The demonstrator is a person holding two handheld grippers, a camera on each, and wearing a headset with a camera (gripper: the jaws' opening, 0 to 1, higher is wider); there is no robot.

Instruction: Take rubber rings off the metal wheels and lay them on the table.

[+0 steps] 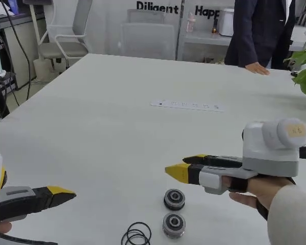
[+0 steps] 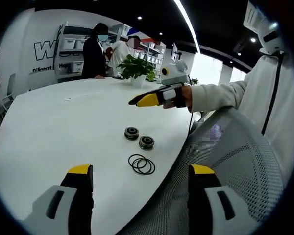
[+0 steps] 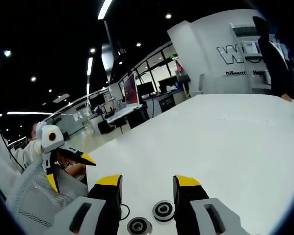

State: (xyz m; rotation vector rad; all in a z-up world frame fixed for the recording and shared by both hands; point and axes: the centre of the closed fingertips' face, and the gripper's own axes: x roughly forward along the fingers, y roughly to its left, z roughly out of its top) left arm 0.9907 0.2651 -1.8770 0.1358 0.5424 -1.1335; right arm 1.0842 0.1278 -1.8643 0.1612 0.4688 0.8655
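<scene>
Left gripper [image 2: 141, 170], right gripper [image 3: 148, 180]: both gape open. Wheels [image 1: 174, 199] at six o'clock off your right tips look heavy, rigid (loose rings [image 1: 136, 235]: thin, stretchy); pinch rubber at the rim.

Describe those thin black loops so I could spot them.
Start at the big white table and look to its near edge. Two metal wheels sit there; beside the nearer one lie the rings, thin overlapping black loops, not chunky discs.

The white table [image 1: 92, 127] carries two wheels [image 1: 174, 199] close together near its front edge, loose overlapping rings [image 1: 136, 235] just beside them, and a flat white strip [image 1: 188, 105] farther back.
</scene>
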